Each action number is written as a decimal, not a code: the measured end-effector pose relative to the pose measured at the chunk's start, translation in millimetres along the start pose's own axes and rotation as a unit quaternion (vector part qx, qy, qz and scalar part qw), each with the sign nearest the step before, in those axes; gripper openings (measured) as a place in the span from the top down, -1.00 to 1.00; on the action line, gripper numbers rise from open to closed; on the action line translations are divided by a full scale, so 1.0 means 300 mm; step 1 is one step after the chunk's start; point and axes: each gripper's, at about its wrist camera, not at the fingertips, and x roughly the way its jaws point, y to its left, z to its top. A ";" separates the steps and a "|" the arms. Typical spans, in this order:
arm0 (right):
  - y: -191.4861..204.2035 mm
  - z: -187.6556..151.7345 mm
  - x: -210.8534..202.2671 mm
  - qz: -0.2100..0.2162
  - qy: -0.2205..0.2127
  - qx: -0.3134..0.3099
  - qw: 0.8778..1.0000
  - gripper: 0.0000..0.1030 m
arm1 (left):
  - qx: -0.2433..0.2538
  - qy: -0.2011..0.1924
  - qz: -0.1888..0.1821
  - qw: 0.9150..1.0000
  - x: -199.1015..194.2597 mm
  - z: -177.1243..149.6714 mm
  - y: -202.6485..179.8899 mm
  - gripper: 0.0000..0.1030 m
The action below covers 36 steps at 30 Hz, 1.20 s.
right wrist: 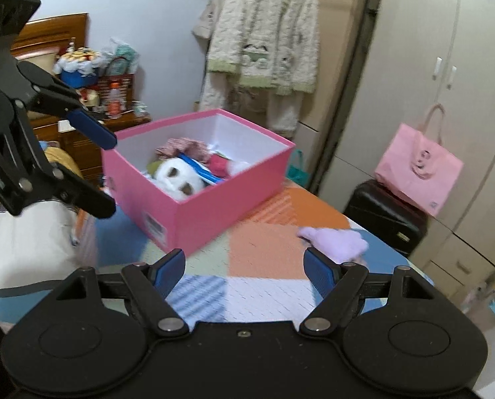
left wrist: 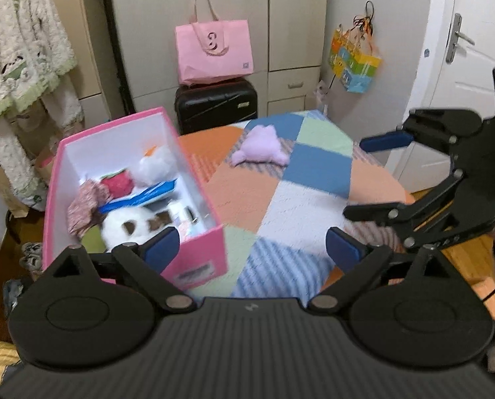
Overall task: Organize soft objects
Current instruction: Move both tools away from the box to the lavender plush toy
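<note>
Left gripper (left wrist: 252, 249), right gripper (right wrist: 244, 266): black linkage bodies, silver pivot screws, blue-padded fingers (left wrist: 162, 244)

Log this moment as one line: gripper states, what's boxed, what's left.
left gripper: open, empty | right gripper: open, empty | pink box: holds soft toys | purple plush: on quilt, outside box

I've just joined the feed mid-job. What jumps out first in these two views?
The open pink box on the patchwork blanket, already stuffed with soft things, including a white plush toy. Next, the lone purple plush toy lying on the blanket beyond the box, apart from it. Both the left gripper and right gripper are open and empty.
</note>
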 end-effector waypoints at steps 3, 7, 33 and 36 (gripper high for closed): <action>-0.053 -0.029 0.013 -0.009 0.000 0.019 1.000 -0.60 | 0.003 0.009 0.008 1.000 0.061 0.039 -0.040 -0.87; -0.127 -0.063 0.041 -0.012 -0.002 0.042 0.999 -0.60 | 0.000 0.010 0.021 1.000 0.144 0.069 -0.071 -0.88; -0.388 -0.249 0.395 0.011 -0.023 0.077 0.997 -0.60 | -0.024 0.006 -0.046 0.999 0.605 0.157 -0.105 -0.85; -0.395 -0.255 0.447 -0.001 -0.011 0.054 0.998 -0.61 | -0.045 -0.004 -0.046 0.998 0.666 0.174 -0.077 -0.84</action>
